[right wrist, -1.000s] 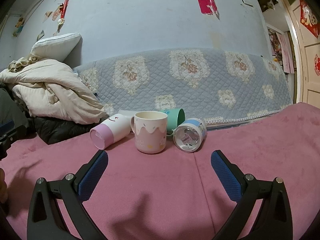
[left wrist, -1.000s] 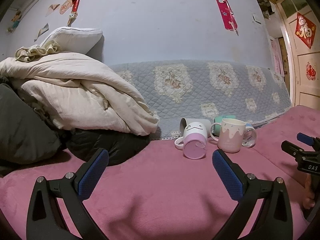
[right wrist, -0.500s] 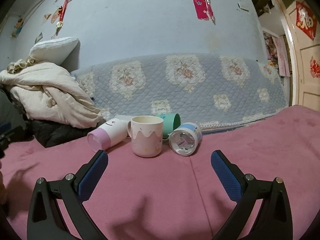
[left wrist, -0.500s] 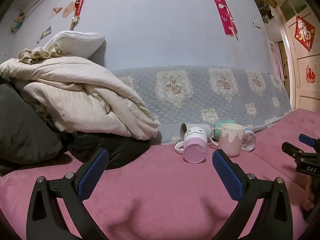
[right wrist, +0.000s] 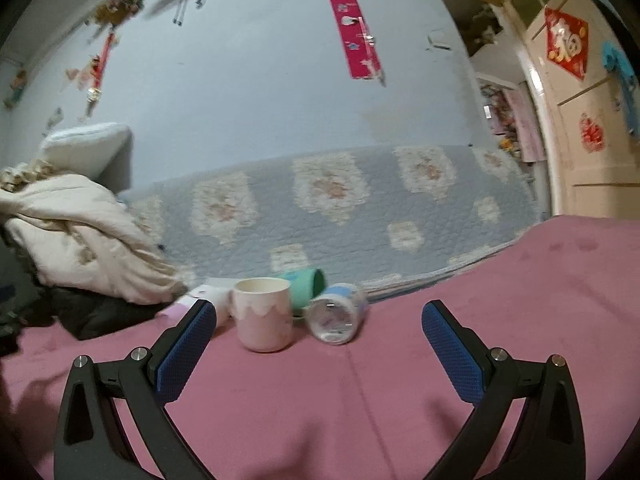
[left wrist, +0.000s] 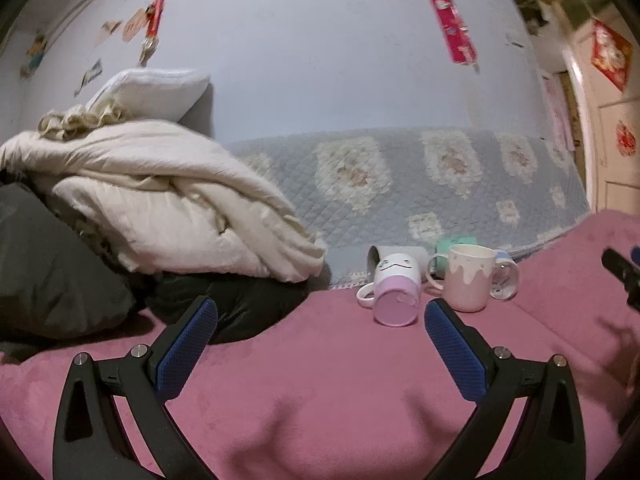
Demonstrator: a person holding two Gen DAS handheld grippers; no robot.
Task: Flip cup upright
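Several cups sit together on the pink bedspread [left wrist: 320, 380]. A white and lilac face mug [left wrist: 396, 292] lies on its side, base toward me. A pink drip-pattern mug [left wrist: 468, 278] stands upright; it also shows in the right wrist view [right wrist: 264, 314]. A blue-banded cup [right wrist: 336, 314] lies on its side, base toward me, and a green cup [right wrist: 308, 284] lies behind it. My left gripper [left wrist: 320, 326] is open and empty, short of the face mug. My right gripper [right wrist: 318, 330] is open and empty, just short of the blue-banded cup.
A grey cup [left wrist: 400, 254] lies on its side behind the face mug. A folded cream quilt [left wrist: 160, 208] on dark bedding [left wrist: 232, 308] fills the left. A quilted grey-blue cover [right wrist: 340, 216] lines the wall behind the cups. The right gripper's tip [left wrist: 624, 276] shows at the right edge.
Both grippers have moved forward toward the cups, which look larger now. The right gripper's view has tilted up and shifted so the blue-banded cup sits between its fingers. Both stay open.
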